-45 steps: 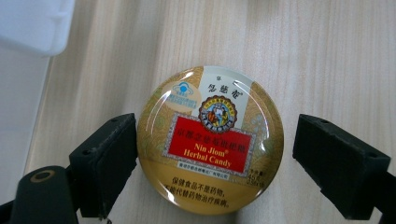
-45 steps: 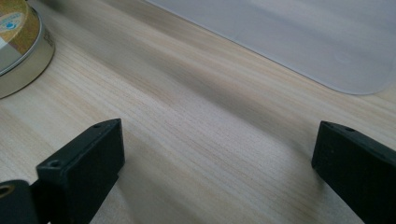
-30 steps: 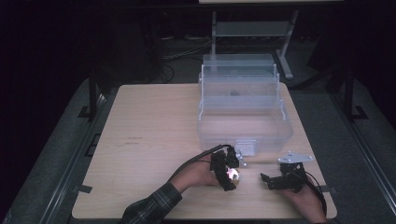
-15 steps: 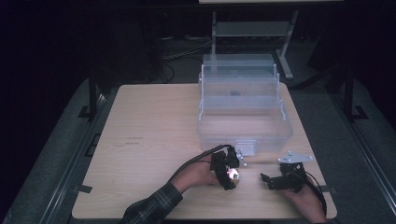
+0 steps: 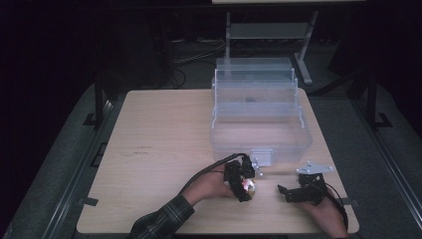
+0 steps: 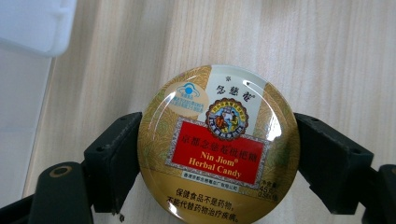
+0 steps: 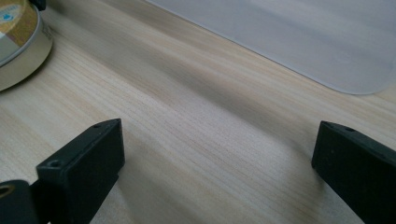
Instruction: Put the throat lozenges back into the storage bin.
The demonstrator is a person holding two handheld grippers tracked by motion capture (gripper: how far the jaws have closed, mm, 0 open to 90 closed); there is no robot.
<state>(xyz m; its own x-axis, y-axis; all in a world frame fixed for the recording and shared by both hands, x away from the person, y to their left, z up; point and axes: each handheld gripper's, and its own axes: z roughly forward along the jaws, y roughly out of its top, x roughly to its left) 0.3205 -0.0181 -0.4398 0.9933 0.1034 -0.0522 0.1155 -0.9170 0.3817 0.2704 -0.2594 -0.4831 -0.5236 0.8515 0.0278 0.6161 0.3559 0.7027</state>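
Note:
A round gold tin [image 6: 218, 144] with a red label reading Nin Jiom Herbal Candy sits between the two black jaws of my left gripper [image 6: 217, 161], which press on its left and right edges, so that gripper is shut on it. From above, the tin [image 5: 251, 188] and my left gripper [image 5: 243, 180] are low over the table's front, just before the clear box. My right gripper [image 5: 284, 192] lies to the tin's right, pointing left. In its own view my right gripper [image 7: 219, 158] is open over bare wood, and the tin [image 7: 16, 37] shows at the upper left.
A clear plastic tiered box [image 5: 261, 114] stands open at the back right of the pale wooden table [image 5: 164, 139], with its white latch [image 5: 262, 156] facing the grippers. Its frosted wall [image 7: 299, 37] lies just beyond my right gripper. Dark floor surrounds the table.

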